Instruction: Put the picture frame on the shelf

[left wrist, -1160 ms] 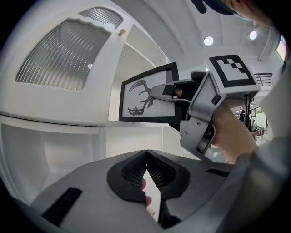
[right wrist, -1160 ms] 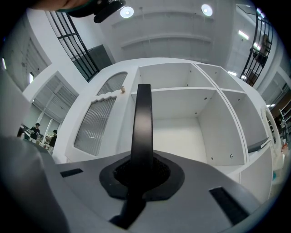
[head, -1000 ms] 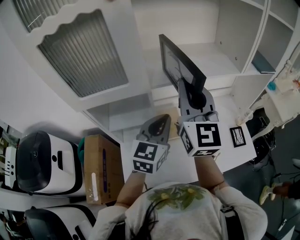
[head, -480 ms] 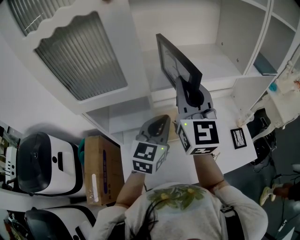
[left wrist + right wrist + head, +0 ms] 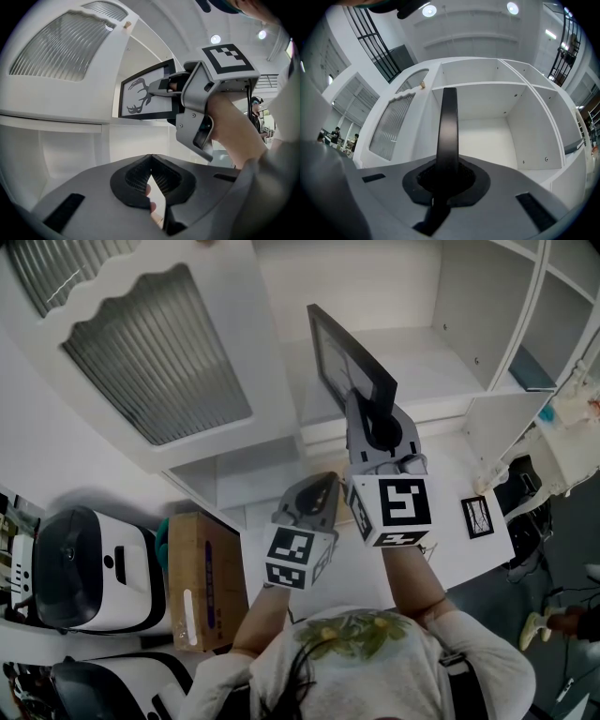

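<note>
Right claw (image 5: 364, 407) is clamped hard on the bottom edge of the picture frame (image 5: 339, 352), its jaws pinched onto the thin black moulding. The frame is up in the air, tilted, right in front of the open white shelf (image 5: 427, 367) compartment and not set down on its board. From the right gripper view the frame (image 5: 448, 126) stands edge-on with the empty compartment behind it. From the left side, there's an antler print on its face (image 5: 143, 96). Left claw (image 5: 322, 482) sits lower, just beside the right one, jaws closed together on nothing. The ribbed-glass door (image 5: 155, 352) is off to the left.
</note>
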Available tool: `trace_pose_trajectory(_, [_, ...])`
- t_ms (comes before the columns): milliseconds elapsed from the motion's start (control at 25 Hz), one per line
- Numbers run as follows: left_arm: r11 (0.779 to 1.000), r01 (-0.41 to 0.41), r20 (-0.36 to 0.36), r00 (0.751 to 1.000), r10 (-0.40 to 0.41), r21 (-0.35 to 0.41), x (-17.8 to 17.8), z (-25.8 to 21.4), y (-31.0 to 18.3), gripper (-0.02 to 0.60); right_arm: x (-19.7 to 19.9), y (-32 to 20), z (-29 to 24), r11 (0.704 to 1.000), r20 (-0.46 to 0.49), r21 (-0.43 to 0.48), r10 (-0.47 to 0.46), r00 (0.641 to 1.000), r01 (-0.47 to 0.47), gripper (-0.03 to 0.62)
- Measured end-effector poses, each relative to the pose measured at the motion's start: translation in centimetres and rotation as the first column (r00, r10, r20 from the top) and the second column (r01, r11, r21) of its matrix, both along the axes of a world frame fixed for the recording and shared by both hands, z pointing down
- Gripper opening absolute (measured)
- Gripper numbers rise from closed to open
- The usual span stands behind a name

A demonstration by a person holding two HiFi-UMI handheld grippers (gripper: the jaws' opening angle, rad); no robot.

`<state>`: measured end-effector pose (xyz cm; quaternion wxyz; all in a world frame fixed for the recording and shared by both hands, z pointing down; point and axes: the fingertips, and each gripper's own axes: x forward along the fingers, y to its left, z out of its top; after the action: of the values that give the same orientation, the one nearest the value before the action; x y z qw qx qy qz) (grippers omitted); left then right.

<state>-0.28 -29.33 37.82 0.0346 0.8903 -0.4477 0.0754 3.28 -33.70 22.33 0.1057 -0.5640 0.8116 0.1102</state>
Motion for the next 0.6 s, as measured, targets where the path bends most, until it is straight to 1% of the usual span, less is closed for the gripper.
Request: trace_pose_trajectory(600, [1.0, 0.009, 0.0, 1.0, -0.009, -0.014, -0.5, 0.7, -0.6, 0.028, -0.3, -2.0, 0.0, 0.999, 0.011, -0.004, 0.046, 0.999, -0.046, 0.037])
